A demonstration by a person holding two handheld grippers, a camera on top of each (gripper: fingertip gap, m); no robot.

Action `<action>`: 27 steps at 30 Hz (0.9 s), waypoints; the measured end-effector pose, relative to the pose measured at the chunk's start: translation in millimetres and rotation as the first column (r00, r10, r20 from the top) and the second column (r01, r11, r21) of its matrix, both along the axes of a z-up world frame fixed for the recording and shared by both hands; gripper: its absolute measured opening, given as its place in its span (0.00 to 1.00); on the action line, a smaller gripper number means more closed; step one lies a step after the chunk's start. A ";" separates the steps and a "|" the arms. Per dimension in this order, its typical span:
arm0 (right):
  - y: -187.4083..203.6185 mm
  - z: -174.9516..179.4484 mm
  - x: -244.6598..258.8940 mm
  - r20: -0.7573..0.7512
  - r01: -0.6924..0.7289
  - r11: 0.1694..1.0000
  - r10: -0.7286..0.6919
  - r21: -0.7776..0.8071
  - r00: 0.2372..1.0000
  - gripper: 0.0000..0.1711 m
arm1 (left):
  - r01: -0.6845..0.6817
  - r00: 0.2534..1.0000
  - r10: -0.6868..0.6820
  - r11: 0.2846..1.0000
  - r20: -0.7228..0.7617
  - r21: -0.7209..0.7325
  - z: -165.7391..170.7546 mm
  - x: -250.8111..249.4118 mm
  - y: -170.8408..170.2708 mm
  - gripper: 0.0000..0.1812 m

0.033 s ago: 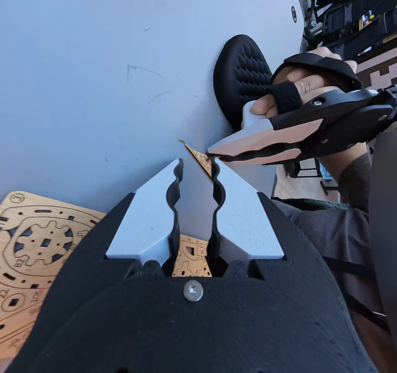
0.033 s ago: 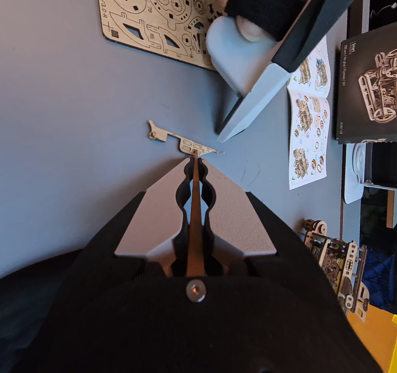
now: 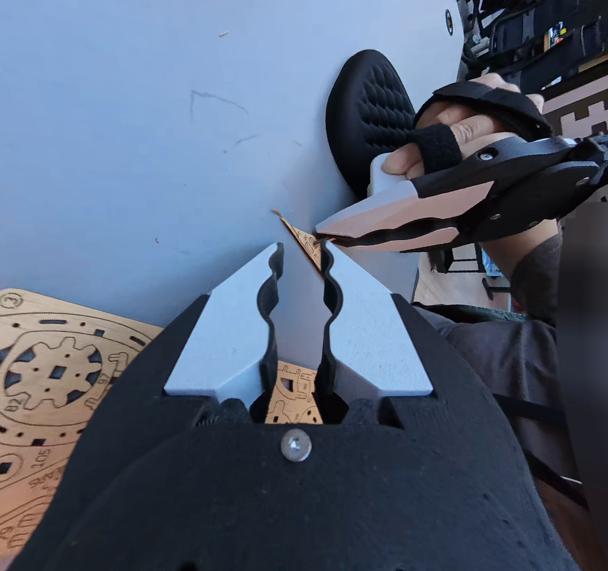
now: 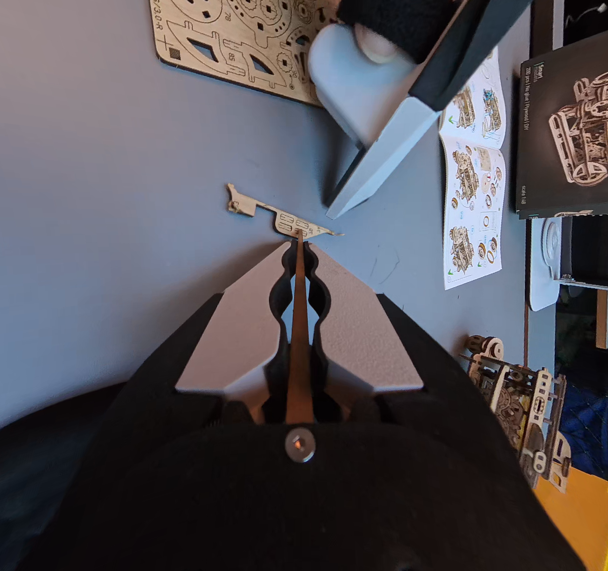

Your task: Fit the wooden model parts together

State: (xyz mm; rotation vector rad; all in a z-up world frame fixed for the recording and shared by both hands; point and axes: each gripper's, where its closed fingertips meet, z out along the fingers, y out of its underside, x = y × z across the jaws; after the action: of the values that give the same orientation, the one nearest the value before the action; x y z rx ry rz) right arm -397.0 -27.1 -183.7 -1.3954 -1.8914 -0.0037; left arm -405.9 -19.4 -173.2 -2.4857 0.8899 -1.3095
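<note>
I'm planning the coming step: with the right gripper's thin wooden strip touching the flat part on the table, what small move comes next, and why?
Probably press the wooden strip gently into the flat part, since its tip sits at the slots, while the open left gripper steadies that part.

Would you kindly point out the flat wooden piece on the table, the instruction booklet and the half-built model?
Flat wooden piece (image 4: pixel 289 223): right wrist view, its slotted middle.
Instruction booklet (image 4: pixel 473 193): right wrist view, centre of the open page.
Half-built model (image 4: pixel 523 404): right wrist view, its side frame.
</note>
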 end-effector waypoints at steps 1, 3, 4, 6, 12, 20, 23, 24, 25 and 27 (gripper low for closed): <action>0.0 -0.1 0.1 -0.011 0.005 1.000 -0.005 -0.008 1.000 0.01 | -0.013 1.000 0.013 1.000 0.005 -0.022 -0.8 1.5 -1.0 0.10; 0.0 0.0 0.2 -0.024 0.007 1.000 -0.007 -0.013 1.000 0.01 | -0.040 0.999 0.041 0.998 0.015 -0.049 -1.4 4.1 -0.3 0.09; 0.0 0.1 0.2 -0.029 0.007 1.000 -0.008 -0.013 1.000 0.01 | -0.052 0.998 0.053 0.997 0.016 -0.061 -1.8 5.2 0.4 0.09; 0.0 0.1 0.1 -0.037 0.005 1.000 -0.006 -0.009 0.999 0.01 | -0.071 0.997 0.074 0.993 0.024 -0.096 -2.2 9.4 0.9 0.08; -2.8 0.4 -5.0 -0.081 -0.027 0.999 0.028 0.019 0.996 0.01 | -0.100 0.995 0.101 0.982 0.003 -0.161 -3.4 19.0 -0.4 0.07; -2.3 0.5 -6.9 -0.097 0.005 1.000 -0.004 0.006 0.995 0.01 | 0.008 0.986 0.017 0.989 -0.165 0.146 -4.6 -10.6 -18.8 0.13; -2.1 -0.1 -6.7 -0.108 0.022 0.997 -0.030 -0.076 0.994 0.01 | 0.098 0.957 0.000 0.941 -0.291 0.323 -7.5 -21.9 -22.9 0.15; -2.0 -0.3 -6.7 -0.109 0.024 0.995 -0.035 -0.100 0.993 0.01 | 0.122 0.946 0.001 0.926 -0.325 0.358 -8.4 -22.1 -22.3 0.15; -1.9 -0.4 -6.7 -0.111 0.026 0.992 -0.040 -0.122 0.993 0.01 | 0.154 0.933 -0.006 0.910 -0.359 0.384 -9.5 -21.2 -22.4 0.15; -1.9 -0.7 -6.9 -0.116 0.029 0.987 -0.048 -0.160 0.992 0.01 | 0.218 0.902 -0.016 0.879 -0.431 0.424 -11.8 -20.5 -20.9 0.14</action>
State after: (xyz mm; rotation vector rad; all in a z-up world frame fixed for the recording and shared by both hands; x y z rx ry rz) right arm -403.9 -29.0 -184.4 -1.5032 -1.7968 0.2105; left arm -426.4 -40.3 -185.0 -2.3650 1.2908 -0.4882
